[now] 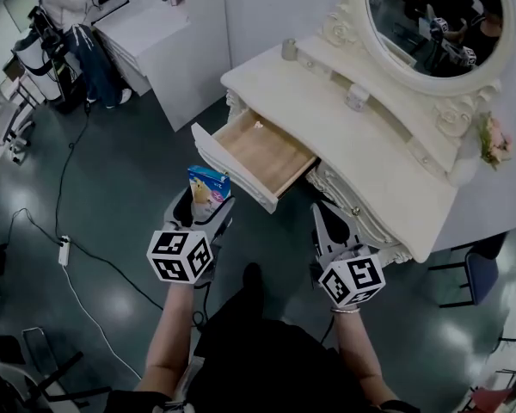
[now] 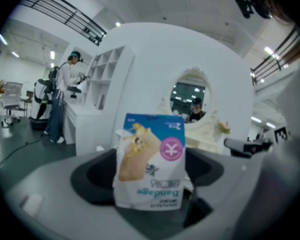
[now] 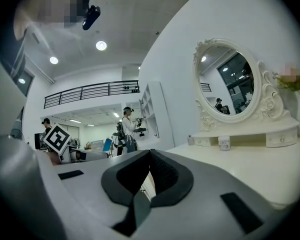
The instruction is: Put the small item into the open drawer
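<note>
Your left gripper [image 1: 208, 205] has its fingers pinched on a bandage packet [image 1: 209, 183], held upright in the air just beside the open drawer [image 1: 271, 157], off its front panel and not over it. Your right gripper [image 1: 325, 218] has its fingers pressed together on nothing, near the drawer's other corner.

The drawer sticks out of a white dressing table [image 1: 387, 157] with an oval mirror [image 1: 439, 15], a small jar [image 1: 288, 48] and flowers [image 1: 496, 140]. There is a pale speck at the back of the drawer, too small to tell. A cable [image 1: 69, 170] runs over the floor, and a person [image 1: 64, 7] stands well apart.

The left gripper view shows the packet's print upside down, and the packet blocks the table's lower part. Only the head view shows the drawer's inside. The table's far right is cut off.
</note>
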Motion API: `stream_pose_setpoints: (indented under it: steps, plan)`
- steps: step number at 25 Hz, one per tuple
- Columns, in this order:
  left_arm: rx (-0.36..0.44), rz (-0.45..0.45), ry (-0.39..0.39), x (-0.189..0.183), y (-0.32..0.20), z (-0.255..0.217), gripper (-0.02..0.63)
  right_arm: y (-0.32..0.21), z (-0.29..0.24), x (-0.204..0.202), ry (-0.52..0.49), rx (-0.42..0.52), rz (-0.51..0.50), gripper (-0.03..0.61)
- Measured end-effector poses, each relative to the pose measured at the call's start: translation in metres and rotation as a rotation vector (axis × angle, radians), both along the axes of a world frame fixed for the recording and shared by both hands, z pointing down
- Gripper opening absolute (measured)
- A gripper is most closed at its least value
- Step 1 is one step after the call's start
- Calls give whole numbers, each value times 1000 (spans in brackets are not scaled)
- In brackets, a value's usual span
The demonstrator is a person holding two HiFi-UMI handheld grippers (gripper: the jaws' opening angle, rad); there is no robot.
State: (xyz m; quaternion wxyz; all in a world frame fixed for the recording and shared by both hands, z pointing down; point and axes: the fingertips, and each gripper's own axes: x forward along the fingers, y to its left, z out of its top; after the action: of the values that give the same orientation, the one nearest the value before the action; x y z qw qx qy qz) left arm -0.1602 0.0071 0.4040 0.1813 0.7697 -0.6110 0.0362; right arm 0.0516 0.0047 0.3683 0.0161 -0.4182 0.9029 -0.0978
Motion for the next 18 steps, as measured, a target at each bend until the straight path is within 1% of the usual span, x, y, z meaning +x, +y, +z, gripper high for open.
stream_pose_setpoints:
  steps: [4,8,13,18]
  plan:
    - [-4,10,-16,-18,-41,-1,426,-36,3,-6,4,-10,54,5]
    - [-7,28,-26,-30,-76,1,426,-61,10,-11,15,-31,97,5]
    - [-16,71,-44,-33,-111,8,426,-81,18,-12,17,-46,139,5]
    - [-22,113,-41,-27,-138,14,426,-94,21,-12,25,-60,163,5]
